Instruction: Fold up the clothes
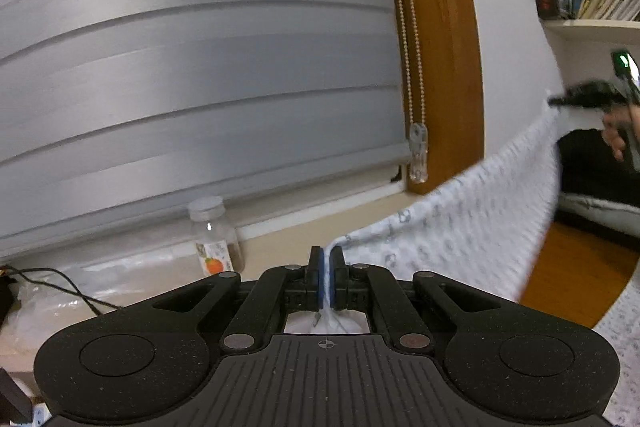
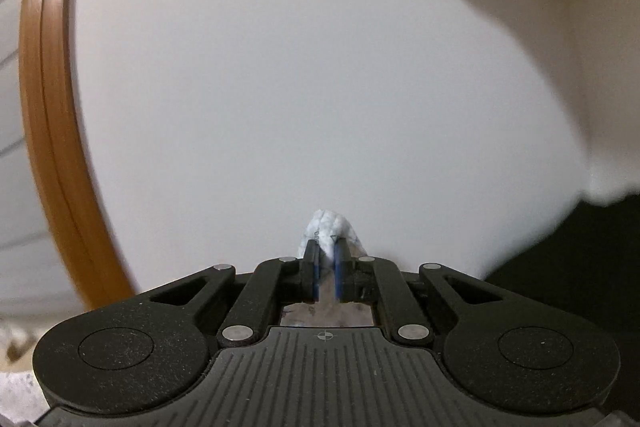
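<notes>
Left gripper [image 1: 327,259] and right gripper [image 2: 327,253] each clamped on the white grey-patterned cloth garment [image 1: 460,223], stretched between them.

- The black left gripper [image 1: 327,279] pinches one edge of a white cloth with small grey prints [image 1: 472,227].
- The cloth stretches up to the black right gripper [image 1: 560,101], held by a hand [image 1: 616,135].
- A clear plastic jar with an orange picture [image 1: 214,237] stands on the beige windowsill [image 1: 280,247] under grey window blinds [image 1: 192,75].
</notes>
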The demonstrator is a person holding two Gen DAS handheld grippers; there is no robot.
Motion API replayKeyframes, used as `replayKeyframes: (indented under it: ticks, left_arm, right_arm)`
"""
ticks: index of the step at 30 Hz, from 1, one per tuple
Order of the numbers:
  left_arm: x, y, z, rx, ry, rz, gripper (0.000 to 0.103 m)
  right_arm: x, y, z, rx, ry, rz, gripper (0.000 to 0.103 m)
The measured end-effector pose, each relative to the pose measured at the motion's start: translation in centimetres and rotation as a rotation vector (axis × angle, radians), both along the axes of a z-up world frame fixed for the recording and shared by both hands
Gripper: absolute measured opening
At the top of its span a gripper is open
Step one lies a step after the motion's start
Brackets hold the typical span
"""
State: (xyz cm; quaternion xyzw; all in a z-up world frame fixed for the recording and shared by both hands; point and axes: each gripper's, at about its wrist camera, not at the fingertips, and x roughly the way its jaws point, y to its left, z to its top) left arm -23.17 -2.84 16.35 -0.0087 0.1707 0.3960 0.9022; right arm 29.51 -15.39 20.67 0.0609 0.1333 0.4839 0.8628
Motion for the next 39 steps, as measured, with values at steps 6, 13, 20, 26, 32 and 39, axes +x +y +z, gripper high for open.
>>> replayKeyframes:
  ticks: [6,13,20,26,32,39]
  left_arm:
    - [0.9,-2.8,-2.2,-0.039,0.031,-0.096,0.003]
    - [3.8,-7.0,-9.2,-0.254,0.15,-0.31,0.008]
    - [3.5,-6.2,-8.7,-0.256,0.119,-0.281,0.013]
    - [2.9,-1.6,-10.3,-0.279,0.128,-0.159,0.016]
    - [2.0,0.3,-13.7,-0.318,0.143,-0.131,0.016]
    - [1.2,0.0,-15.0,-0.325,0.134,-0.135,0.016]
  right_arm:
    - [-0.2,-2.1,0.1,0.0,-0.087,-0.038,0.008]
    - [2.3,-5.7,-11.7,-0.432,0.056,-0.04,0.025]
    - [0.2,-5.4,-13.8,-0.499,0.042,0.026,0.039]
    - [-1.7,-2.8,-16.9,-0.508,0.055,0.157,0.04]
    - [-3.1,-1.8,-18.9,-0.475,0.047,0.264,0.04]
    - [-6.1,-1.2,-19.4,-0.504,0.011,0.397,0.04]
